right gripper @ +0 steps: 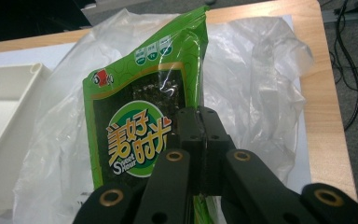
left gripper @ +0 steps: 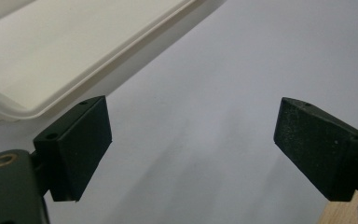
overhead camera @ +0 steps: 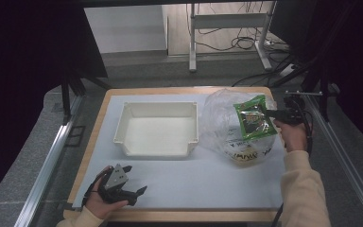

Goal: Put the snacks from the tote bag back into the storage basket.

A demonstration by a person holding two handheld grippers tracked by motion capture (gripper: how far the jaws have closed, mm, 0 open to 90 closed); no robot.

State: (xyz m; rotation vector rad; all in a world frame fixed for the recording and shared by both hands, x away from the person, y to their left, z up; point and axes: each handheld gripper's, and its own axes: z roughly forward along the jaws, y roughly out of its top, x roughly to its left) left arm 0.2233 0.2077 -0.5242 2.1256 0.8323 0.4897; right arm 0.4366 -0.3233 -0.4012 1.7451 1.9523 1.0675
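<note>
Right gripper [right gripper: 204, 122], jaws pinched on the green snack packet [right gripper: 140, 121] (long axis upright), held it right of the white bin [overhead camera: 157, 127]; left gripper [overhead camera: 133, 180] rested spread, nearer that bin.

Tray [overhead camera: 157, 127]: sat left of bag [overhead camera: 222, 120].
Packet [overhead camera: 254, 116]: held over bag.
Left gripper [overhead camera: 132, 182]: rested before tray.

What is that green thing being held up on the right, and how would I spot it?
Start at the white rectangular plastic tray in the middle of the table, then look right to the crumpled clear plastic bag. Above it, the right gripper pinches a flat green snack packet, the one brightly coloured thing there.
</note>
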